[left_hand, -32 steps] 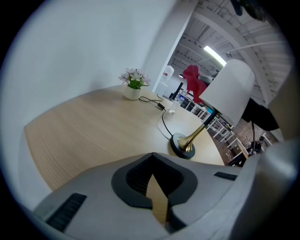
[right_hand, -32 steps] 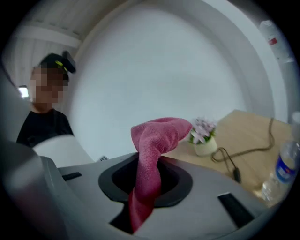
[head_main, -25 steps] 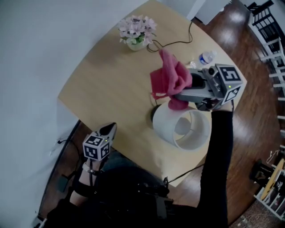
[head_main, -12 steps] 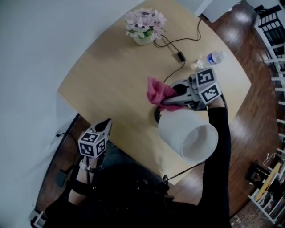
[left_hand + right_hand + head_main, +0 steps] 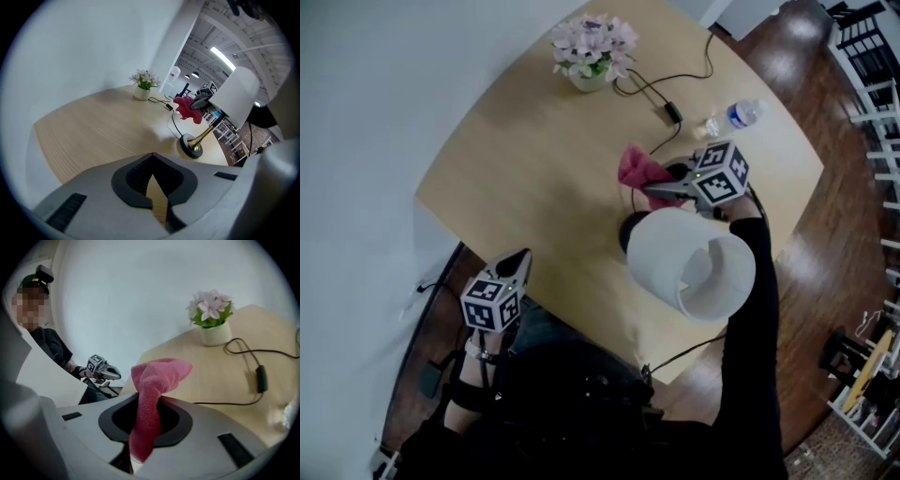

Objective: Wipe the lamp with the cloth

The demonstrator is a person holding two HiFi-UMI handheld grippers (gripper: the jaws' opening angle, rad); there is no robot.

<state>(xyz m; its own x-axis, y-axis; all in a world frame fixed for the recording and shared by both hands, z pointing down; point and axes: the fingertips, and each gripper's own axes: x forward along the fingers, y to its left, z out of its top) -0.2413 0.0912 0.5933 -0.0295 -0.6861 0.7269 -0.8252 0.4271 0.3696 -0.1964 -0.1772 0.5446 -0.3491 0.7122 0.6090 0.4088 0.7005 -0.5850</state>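
Your right gripper (image 5: 661, 190) has its fingers pinching the pink cloth (image 5: 639, 172). In the right gripper view a band of the cloth runs down between the two fingers, and the loose end folds over above them. You hold the cloth in the air above the bench (image 5: 534, 169), on the far side of the lamp (image 5: 689, 267) from you and near the narrow end of its white shade. From the left gripper view, the cloth hangs above the lamp's dark round base (image 5: 190, 146), beside the curved brass stem (image 5: 206, 133). I cannot tell whether the cloth touches the stem or the shade.

The lamp stands on the bench with its shade tilted, so that the wide open end faces up toward your head.

Your left gripper (image 5: 521, 262) sits just off the near left edge of the bench, well apart from the lamp, pointing across the wooden top. Its fingers are pressed together with nothing between them.

At the far end of the bench stands a small pot of pink flowers (image 5: 589, 52). A black cable (image 5: 672, 112) with an inline switch trails from there toward the lamp. A water bottle (image 5: 733, 116) lies near the bench's right edge, just beyond your right gripper.
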